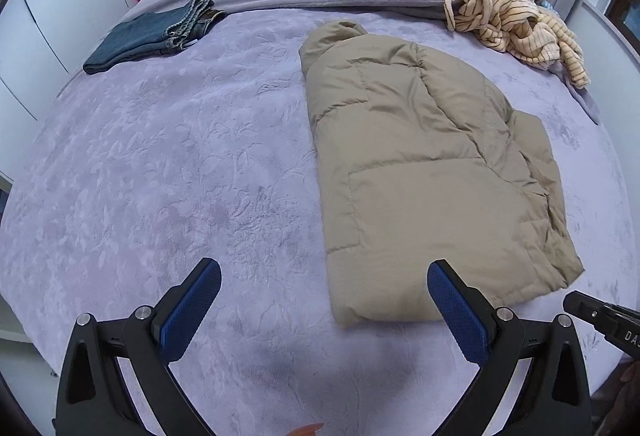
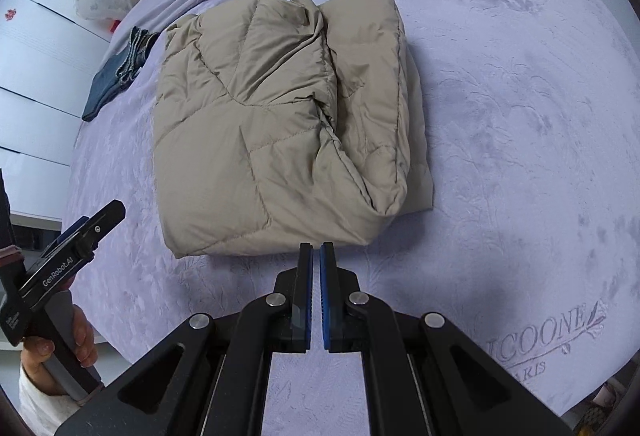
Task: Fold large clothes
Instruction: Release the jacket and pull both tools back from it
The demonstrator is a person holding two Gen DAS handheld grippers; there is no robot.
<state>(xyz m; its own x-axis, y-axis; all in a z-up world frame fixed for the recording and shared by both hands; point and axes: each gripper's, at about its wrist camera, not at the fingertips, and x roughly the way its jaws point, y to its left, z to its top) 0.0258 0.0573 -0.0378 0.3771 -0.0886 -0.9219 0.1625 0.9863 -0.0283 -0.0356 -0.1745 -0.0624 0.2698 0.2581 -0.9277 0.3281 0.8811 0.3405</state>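
Khaki quilted fabric marks the padded jacket (image 1: 420, 172), which is laid folded into a thick rectangle on the lilac bedspread (image 1: 180, 164); all other places are given from this jacket. Its collar end is turned toward the head of the bed, and one folded-in panel is seen lying along its right side in the right wrist view. Just short of its near hem the right gripper (image 2: 316, 250) is held above the bedspread, its blue-padded jaws brought together with only a sliver between them and nothing clamped. To the near left of the jacket the left gripper (image 1: 324, 272) is held with its jaws spread wide and empty, gripped by a hand (image 2: 78, 336) seen at the edge of the right wrist view. Far to the jacket's left folded jeans (image 1: 152, 34) are laid. Beyond its collar end a heap of striped and brown clothes (image 1: 492, 0) is piled, well apart from it.
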